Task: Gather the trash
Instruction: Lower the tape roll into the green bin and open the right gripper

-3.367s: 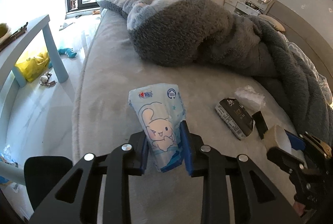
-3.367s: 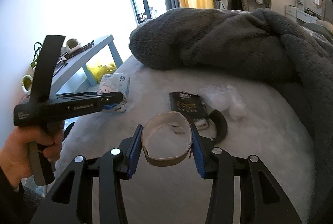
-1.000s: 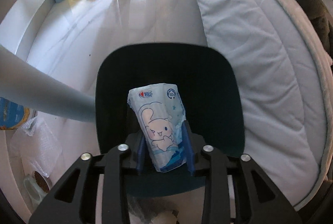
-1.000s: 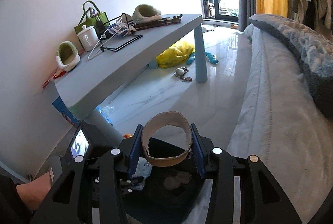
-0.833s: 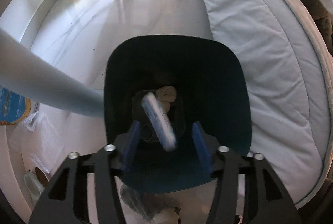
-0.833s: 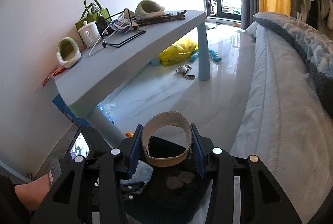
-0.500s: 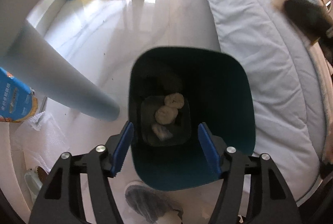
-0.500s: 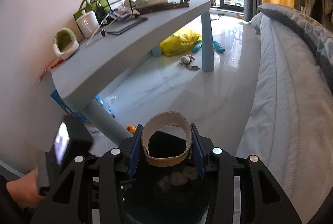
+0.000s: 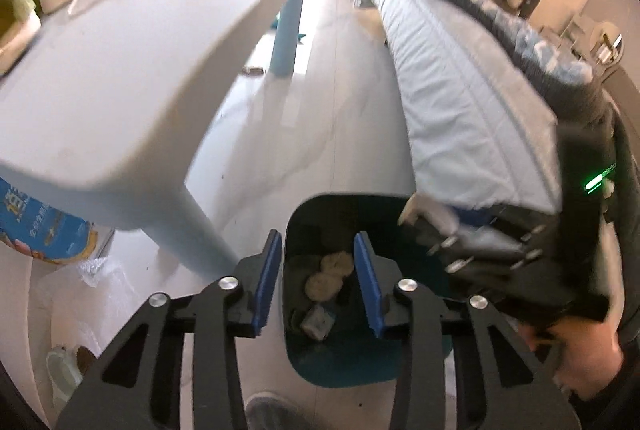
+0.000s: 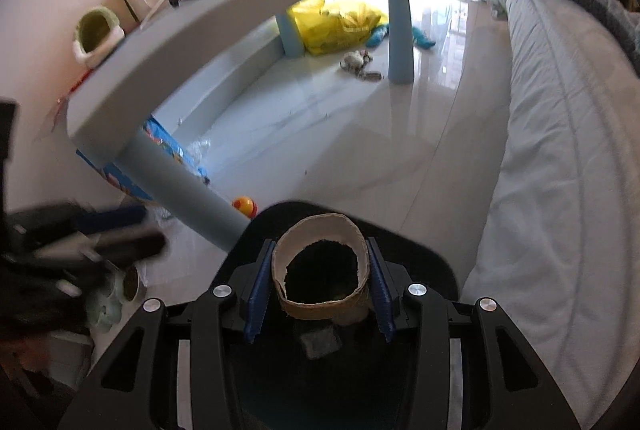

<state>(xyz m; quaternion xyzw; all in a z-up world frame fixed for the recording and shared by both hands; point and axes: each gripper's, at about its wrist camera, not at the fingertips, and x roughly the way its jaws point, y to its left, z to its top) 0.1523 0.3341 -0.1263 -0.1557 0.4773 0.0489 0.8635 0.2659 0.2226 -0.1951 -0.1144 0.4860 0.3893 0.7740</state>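
Right gripper [image 10: 318, 290] clamped on cardboard ring [image 10: 320, 270]; ring sits squarely between the blue pads [image 10: 258, 296], touching both, open end facing the camera; it hangs directly over the dark bin [image 10: 420, 262], whose mouth shows through the ring's hole; ring is tan on the outer wall, paler on the top edge, rim ragged and torn on the near left; a small pale packet [image 10: 320, 344] shows inside the bin just below the ring.

Left gripper [image 9: 316, 284] spread wide with nothing between the pads; it hovers over the near left part of the teal bin [image 9: 348, 362]; between the fingers, at the bottom of the bin, lie two crumpled beige wads [image 9: 326, 274] and nearer a pale blue-white packet [image 9: 316, 320]; right gripper's black body, blurred, crosses over the bin's far right rim, with a hand [image 9: 576, 354] behind it at right.

Further out: glossy white floor [image 10: 360, 122]; grey-blue table [image 10: 224, 10] at left, its near leg just beside the bin; bed [image 10: 560, 150] along the right; yellow bag [image 10: 336, 22] on the floor under the table's far end.
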